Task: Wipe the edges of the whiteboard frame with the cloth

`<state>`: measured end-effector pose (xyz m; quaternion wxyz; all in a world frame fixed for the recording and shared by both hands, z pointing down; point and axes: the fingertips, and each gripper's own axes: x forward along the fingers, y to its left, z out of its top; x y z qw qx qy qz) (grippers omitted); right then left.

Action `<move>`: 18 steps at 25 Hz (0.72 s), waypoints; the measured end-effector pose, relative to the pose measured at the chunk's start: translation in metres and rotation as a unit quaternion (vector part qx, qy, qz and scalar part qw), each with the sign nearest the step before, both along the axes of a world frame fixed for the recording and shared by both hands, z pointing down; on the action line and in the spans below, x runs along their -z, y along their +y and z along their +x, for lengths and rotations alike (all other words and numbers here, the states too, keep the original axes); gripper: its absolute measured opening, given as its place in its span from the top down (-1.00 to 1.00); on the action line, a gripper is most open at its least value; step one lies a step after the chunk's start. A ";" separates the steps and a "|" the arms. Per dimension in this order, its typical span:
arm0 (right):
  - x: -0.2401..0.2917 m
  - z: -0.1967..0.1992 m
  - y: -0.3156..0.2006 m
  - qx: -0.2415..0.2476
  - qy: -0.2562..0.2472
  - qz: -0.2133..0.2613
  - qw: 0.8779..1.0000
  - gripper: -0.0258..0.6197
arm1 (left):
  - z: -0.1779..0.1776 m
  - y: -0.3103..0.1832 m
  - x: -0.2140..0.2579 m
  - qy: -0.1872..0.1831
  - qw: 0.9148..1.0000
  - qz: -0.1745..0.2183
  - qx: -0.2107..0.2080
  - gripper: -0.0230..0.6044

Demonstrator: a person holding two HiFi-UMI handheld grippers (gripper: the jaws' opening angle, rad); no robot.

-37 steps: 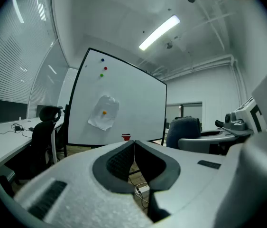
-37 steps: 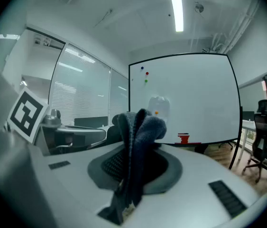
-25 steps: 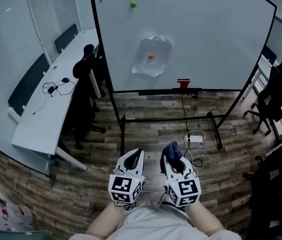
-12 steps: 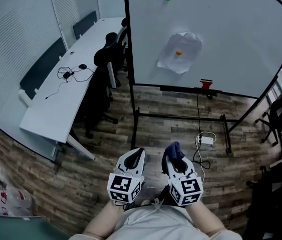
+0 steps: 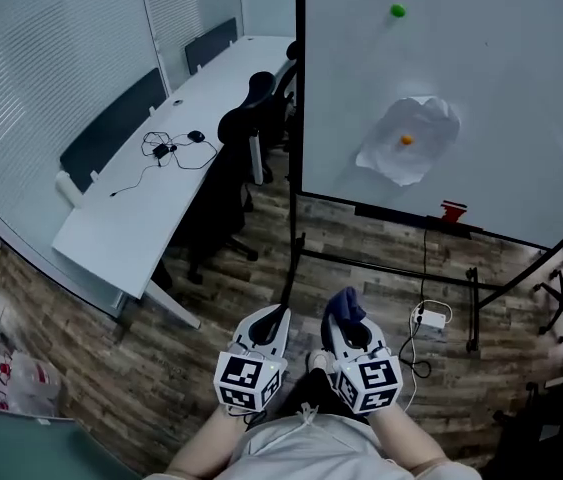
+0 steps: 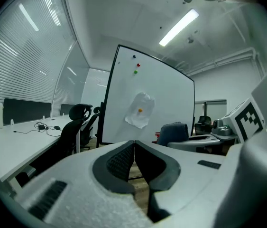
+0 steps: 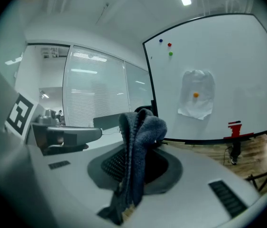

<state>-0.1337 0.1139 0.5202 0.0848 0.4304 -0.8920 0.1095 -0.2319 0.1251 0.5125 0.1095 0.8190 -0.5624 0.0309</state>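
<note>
The whiteboard stands upright on a black stand ahead and to the right, its black left frame edge running down the middle of the head view. Both grippers are low, near the person's body, well short of the board. My right gripper is shut on a dark blue cloth, which bunches up between the jaws. My left gripper is shut with nothing in it, its tips meeting. The board also shows in the left gripper view and in the right gripper view.
A crumpled paper sheet hangs on the board under an orange magnet, with red and green magnets above. A red item sits on the tray. A white desk and black chairs stand left. A power strip lies on the wood floor.
The head view has swung left: the whiteboard has slid to the right of the picture and its left frame edge is now central. Both grippers stay low and shut, cloth still held.
</note>
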 end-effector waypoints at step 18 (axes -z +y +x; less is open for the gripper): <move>-0.007 -0.039 -0.276 0.096 0.053 0.024 0.994 0.72 | -0.011 -0.241 -0.002 -0.016 0.999 -0.005 0.051 0.87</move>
